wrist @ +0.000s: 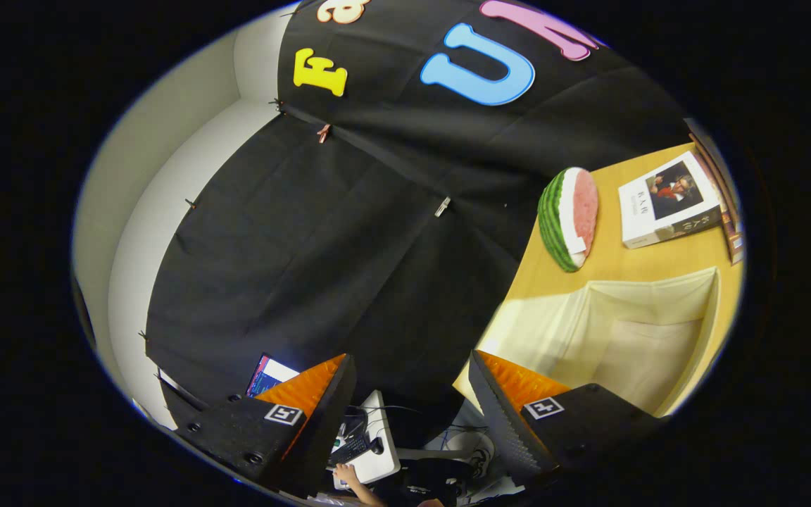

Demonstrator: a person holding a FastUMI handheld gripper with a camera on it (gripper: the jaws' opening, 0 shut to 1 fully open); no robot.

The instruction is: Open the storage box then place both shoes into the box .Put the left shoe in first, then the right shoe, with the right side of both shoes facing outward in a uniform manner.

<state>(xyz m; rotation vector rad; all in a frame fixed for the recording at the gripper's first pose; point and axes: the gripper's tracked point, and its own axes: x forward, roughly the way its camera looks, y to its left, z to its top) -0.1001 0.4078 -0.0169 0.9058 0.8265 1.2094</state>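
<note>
We're at the very start, gripper (412, 408) fingers spread with nothing between them, storage box (648, 331) sitting already open on the table (613, 260) beyond the right finger, so next we'd hunt down the left shoe.

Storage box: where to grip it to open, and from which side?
Take the storage box by its cream flap's free edge, coming in from the front over the table. The thin fabric edge suits a two-finger pinch. The gripper is open, holding nothing, with the box just ahead of one finger.
</note>
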